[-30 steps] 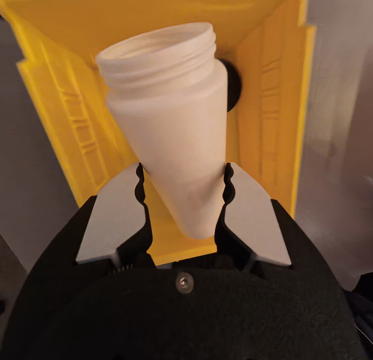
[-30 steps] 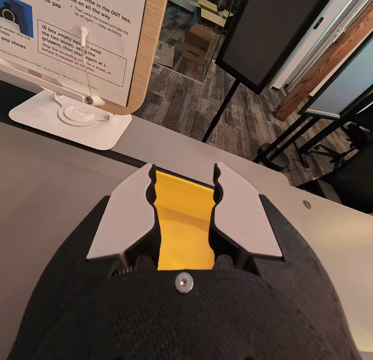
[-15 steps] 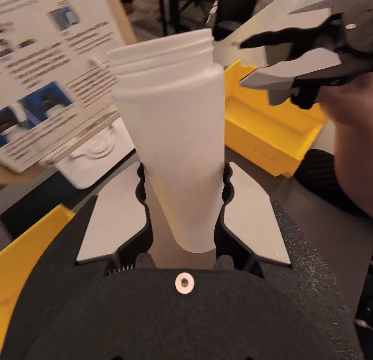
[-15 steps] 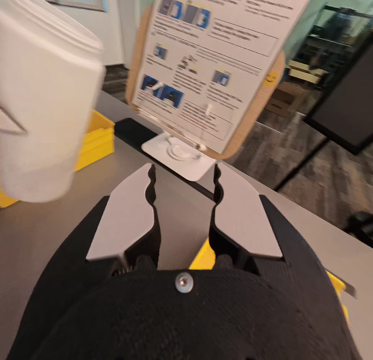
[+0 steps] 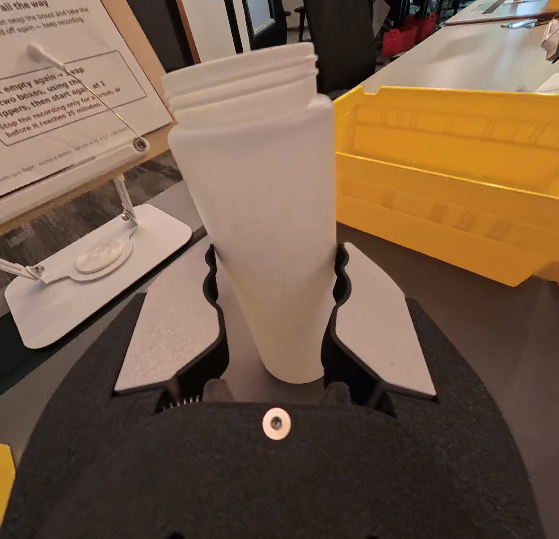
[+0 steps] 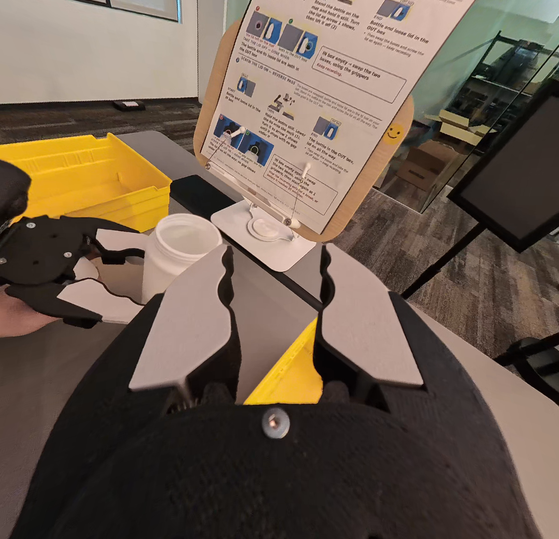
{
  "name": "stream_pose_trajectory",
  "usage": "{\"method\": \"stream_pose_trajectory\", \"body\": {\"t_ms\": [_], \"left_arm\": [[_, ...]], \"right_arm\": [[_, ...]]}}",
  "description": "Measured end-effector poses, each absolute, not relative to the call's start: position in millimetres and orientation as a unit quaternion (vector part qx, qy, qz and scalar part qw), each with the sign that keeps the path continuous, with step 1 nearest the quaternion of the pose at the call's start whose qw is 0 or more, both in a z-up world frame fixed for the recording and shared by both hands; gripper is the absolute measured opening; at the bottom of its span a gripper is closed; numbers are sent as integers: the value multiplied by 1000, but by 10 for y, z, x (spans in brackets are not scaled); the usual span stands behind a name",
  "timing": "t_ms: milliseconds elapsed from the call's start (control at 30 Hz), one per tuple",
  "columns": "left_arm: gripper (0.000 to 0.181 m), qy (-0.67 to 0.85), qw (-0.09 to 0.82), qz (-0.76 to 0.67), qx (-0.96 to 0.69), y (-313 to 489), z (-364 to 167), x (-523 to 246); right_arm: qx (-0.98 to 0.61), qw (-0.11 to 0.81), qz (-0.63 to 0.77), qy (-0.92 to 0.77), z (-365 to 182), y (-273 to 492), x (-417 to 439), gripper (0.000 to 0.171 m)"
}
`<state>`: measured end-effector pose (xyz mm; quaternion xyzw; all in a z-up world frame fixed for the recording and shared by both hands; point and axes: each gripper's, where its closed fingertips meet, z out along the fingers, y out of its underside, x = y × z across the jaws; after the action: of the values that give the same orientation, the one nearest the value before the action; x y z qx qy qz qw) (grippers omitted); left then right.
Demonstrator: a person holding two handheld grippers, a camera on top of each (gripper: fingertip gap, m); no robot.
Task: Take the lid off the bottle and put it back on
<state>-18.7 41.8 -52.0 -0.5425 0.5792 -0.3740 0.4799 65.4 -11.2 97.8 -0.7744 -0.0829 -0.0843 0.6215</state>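
Left gripper [image 5: 276, 264] fingers clamp the lidless bottle [image 5: 257, 173], seemingly upright; right gripper [image 6: 276, 261] fingers apart.

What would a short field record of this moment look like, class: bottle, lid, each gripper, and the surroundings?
bottle: white bottle, neck open, threads showing
lid: not in view
left gripper: left gripper shut on the bottle's lower body
right gripper: right gripper open, empty, to the right of the bottle
bins: yellow bin on the table behind the bottle; another yellow bin below the right gripper
backdrop: instruction sheet on a white stand
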Motion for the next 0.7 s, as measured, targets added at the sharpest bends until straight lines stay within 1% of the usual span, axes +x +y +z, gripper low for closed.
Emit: {"method": "stream_pose_trajectory", "body": {"t_ms": [167, 333, 400, 467, 500, 567, 633, 667, 700], "left_arm": [[75, 561, 499, -379, -541, 431, -531, -271], [75, 545, 525, -351, -551, 489, -568, -332], [84, 546, 524, -339, -559, 484, -575, -361], [101, 541, 519, -330, -574, 473, -547, -437], [102, 534, 517, -330, -582, 454, -500, -504], [101, 516, 519, -356, -582, 343, -277, -689], [91, 484, 540, -385, -571, 269, 104, -959], [85, 462, 555, -382, -576, 324, 305, -1133], [83, 447, 566, -370, -586, 432, 480, -1316]], "right_arm": [[-773, 622, -92, -80, 1011, -148, 709, 56], [-779, 615, -92, -75, 977, -151, 752, 56], [-783, 611, -92, -75, 954, -150, 760, 56], [-785, 607, -95, -74, 939, -151, 774, 57], [-786, 606, -97, -74, 935, -153, 781, 57], [-786, 606, -100, -75, 940, -162, 786, 57], [-785, 607, -102, -75, 961, -178, 786, 57], [-784, 608, -103, -75, 973, -188, 787, 57], [-783, 609, -104, -75, 988, -199, 789, 57]]}}
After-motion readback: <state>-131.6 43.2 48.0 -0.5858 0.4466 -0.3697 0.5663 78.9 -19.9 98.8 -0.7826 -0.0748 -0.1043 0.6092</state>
